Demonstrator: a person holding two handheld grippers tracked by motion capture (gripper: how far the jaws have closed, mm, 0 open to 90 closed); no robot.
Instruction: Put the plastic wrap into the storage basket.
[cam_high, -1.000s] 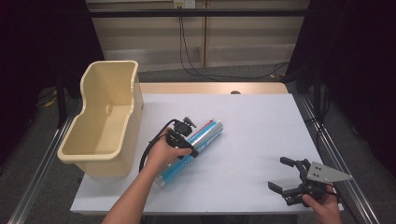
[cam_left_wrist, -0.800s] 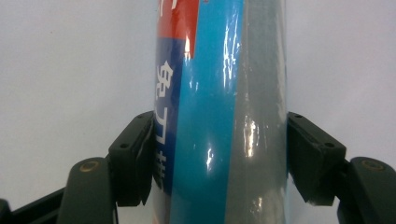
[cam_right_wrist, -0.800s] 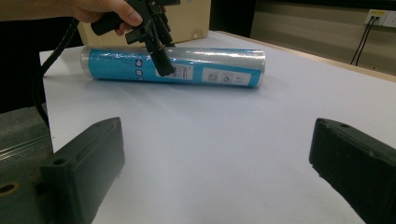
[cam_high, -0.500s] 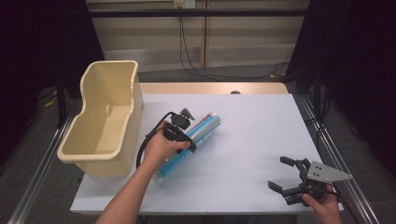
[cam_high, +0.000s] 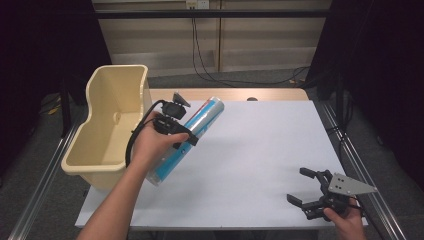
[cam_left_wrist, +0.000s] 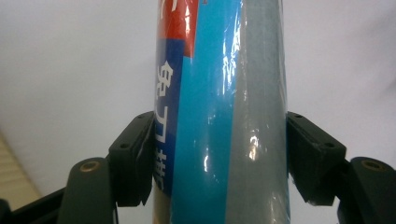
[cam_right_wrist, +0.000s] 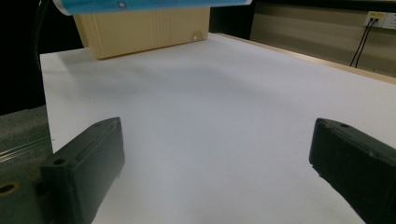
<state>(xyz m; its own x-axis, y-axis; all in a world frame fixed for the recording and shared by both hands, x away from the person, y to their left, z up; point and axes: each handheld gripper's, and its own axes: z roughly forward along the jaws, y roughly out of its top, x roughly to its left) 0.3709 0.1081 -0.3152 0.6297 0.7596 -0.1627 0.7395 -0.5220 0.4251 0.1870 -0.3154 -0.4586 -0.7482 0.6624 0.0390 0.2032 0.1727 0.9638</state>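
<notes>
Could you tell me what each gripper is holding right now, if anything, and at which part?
The left gripper is shut on the blue tube, its jaws pressing opposite sides around mid-length. The right gripper holds nothing, its jaws open.

A white table (cam_high: 260, 165) with a wooden far edge (cam_high: 225, 94) stands on a grey floor (cam_high: 360, 130), with metal rails (cam_high: 37, 185) running along both its sides. Behind it a beige panelled wall (cam_high: 250, 35) carries a socket (cam_high: 196, 4) near the top, from which black cables (cam_high: 200, 55) hang down to the floor. Dark curtains (cam_high: 380, 60) close off both sides, and the light is even and dim.
</notes>
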